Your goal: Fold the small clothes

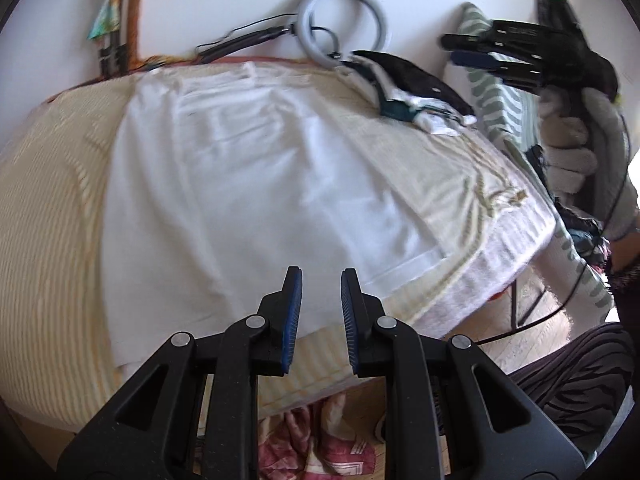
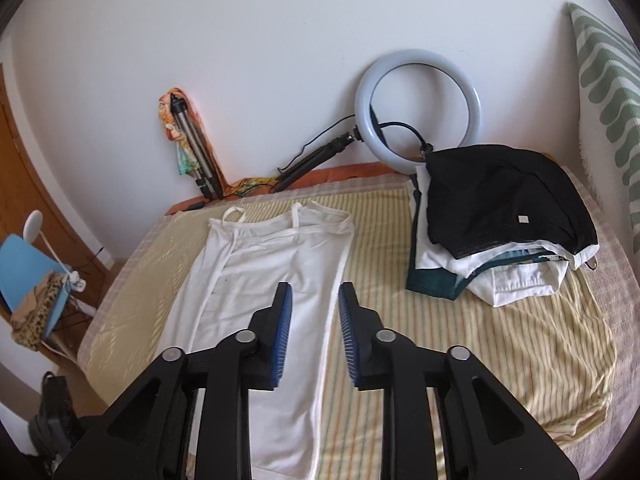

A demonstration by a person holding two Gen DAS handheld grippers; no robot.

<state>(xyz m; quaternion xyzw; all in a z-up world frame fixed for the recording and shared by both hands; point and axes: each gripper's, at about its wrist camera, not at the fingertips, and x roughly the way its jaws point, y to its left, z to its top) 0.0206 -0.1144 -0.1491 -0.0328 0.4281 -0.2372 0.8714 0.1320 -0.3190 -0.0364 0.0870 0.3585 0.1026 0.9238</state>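
Observation:
A white strappy top (image 2: 272, 264) lies flat on the striped bed sheet (image 2: 480, 340), folded lengthwise, its straps toward the wall. In the left wrist view the same white top (image 1: 248, 168) fills the middle of the bed. My left gripper (image 1: 321, 276) hovers over the top's near hem, open, with nothing between its blue pads. My right gripper (image 2: 314, 290) hangs above the top's lower half, open and empty. It also shows from the side as the right gripper (image 1: 450, 49), raised over the bed's right side in a gloved hand (image 1: 568, 152).
A pile of folded clothes (image 2: 500, 220) with a black piece on top sits at the bed's far right. A ring light (image 2: 418, 108) and tripods lean on the wall behind. A green-patterned pillow (image 2: 608, 92) stands at the right. A blue chair (image 2: 28, 272) is left of the bed.

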